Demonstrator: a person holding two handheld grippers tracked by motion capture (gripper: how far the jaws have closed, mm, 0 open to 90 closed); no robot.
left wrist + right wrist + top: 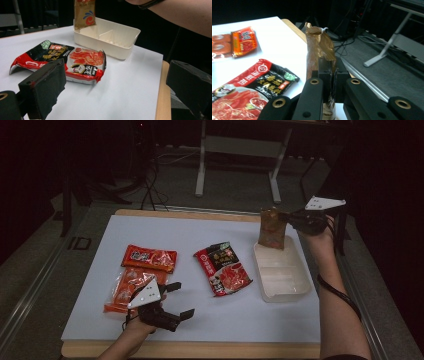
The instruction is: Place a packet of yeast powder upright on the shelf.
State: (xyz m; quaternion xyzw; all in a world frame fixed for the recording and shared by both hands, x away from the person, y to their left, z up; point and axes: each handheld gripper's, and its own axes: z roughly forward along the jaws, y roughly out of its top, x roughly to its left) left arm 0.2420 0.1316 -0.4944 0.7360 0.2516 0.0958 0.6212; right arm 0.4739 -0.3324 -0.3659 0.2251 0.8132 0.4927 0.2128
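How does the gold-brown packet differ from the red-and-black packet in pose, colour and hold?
The gold-brown packet hangs upright over the cream tray; the red-and-black packet lies flat on the white sheet. The right gripper clamps the gold-brown one; the red-and-black one lies untouched. Both are sealed food pouches.

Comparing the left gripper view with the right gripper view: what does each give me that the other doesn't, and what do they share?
Left gripper view alone: the cream divided tray with its inner partition, the gold packet's lower end hanging over the tray's far compartment, and the open left gripper.

Right gripper view alone: the right gripper shut on the gold packet, and two orange packets at the far side of the table.

Shared: the gold packet, the red-and-black packet and the white table surface.
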